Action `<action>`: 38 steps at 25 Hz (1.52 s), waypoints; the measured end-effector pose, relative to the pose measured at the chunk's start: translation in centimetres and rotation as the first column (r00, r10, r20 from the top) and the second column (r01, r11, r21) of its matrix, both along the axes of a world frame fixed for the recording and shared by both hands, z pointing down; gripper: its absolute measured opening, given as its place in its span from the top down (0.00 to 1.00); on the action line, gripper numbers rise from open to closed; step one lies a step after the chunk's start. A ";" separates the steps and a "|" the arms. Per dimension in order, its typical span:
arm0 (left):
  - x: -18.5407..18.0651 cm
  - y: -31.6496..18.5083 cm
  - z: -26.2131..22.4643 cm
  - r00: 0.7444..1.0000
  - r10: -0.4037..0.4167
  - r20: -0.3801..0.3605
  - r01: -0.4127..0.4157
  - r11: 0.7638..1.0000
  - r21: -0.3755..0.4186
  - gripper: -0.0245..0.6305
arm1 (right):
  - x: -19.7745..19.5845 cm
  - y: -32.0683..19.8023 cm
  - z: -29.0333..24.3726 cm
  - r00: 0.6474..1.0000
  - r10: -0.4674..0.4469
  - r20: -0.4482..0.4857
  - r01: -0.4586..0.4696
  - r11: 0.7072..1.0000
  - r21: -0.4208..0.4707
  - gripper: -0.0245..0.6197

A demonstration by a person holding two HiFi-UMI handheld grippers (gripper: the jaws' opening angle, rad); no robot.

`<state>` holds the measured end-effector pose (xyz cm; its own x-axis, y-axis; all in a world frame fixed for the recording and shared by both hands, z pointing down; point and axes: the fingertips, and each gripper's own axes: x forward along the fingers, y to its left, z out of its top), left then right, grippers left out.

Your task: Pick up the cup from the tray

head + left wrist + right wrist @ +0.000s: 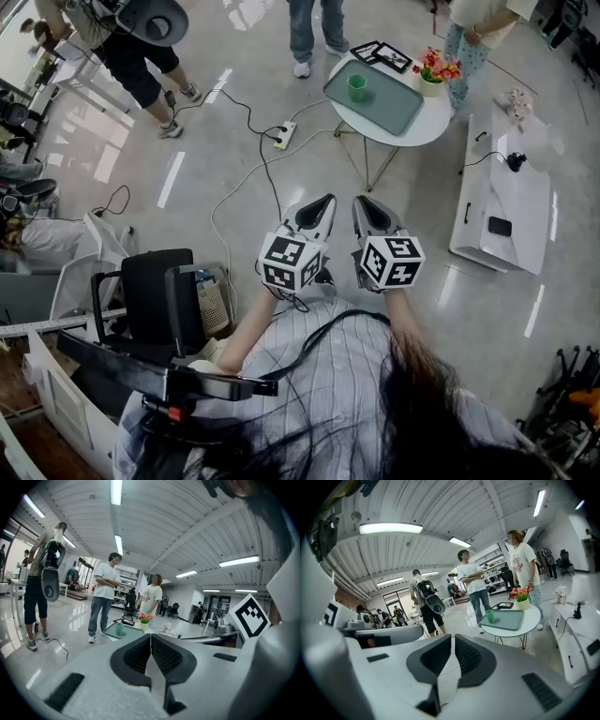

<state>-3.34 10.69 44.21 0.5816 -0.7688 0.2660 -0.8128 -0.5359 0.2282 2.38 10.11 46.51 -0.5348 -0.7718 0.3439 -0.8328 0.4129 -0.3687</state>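
A small green cup (356, 87) stands upright on a grey-green tray (389, 111), which lies on a round white table (422, 131) far ahead across the floor. My left gripper (324, 201) and right gripper (362, 201) are held side by side, well short of the table and pointing toward it. Both are shut, with nothing between the jaws. In the left gripper view the cup (119, 628) shows small beyond the gripper (151, 636). The right gripper view has the cup (490, 616) on the tray (511, 620), past the gripper (453, 637).
On the table with the tray are a pot of flowers (434, 73) and black picture frames (382, 54). Two people stand behind the table, a third at the left. A power strip (284, 135) with cables lies on the floor. A white bench (502, 197) stands right, a black chair (159, 295) left.
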 end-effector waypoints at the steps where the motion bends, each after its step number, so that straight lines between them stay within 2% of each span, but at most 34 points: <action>1: -0.2 -0.3 0.1 1.000 -0.001 -0.006 0.001 1.000 -0.004 0.94 | -0.2 -0.2 0.1 1.000 0.001 -0.003 -0.001 1.000 -0.003 0.90; 11: 0.0 -2.6 1.9 0.998 -0.014 -0.062 0.009 0.997 -0.074 0.94 | -0.5 -1.6 1.6 0.999 -0.021 -0.044 0.019 0.998 -0.053 0.90; 18: 0.6 -6.0 3.0 0.999 -0.019 -0.047 0.014 0.995 -0.097 0.94 | 0.3 -5.4 2.8 0.999 -0.022 -0.033 0.020 0.996 -0.083 0.90; 24: 1.2 -11.4 3.3 0.998 -0.041 -0.039 0.037 0.994 -0.103 0.94 | 1.5 -10.8 3.0 0.999 -0.033 -0.029 0.031 0.996 -0.086 0.90; 33: 4.0 -20.8 2.2 0.999 -0.051 -0.016 0.050 0.995 -0.084 0.94 | 3.2 -19.7 2.9 0.997 -0.074 -0.007 0.073 0.993 -0.089 0.90; 38: 5.5 -24.4 1.9 0.998 -0.057 0.002 0.057 0.995 -0.080 0.94 | 3.9 -23.3 2.9 0.994 -0.107 0.003 0.107 0.991 -0.086 0.90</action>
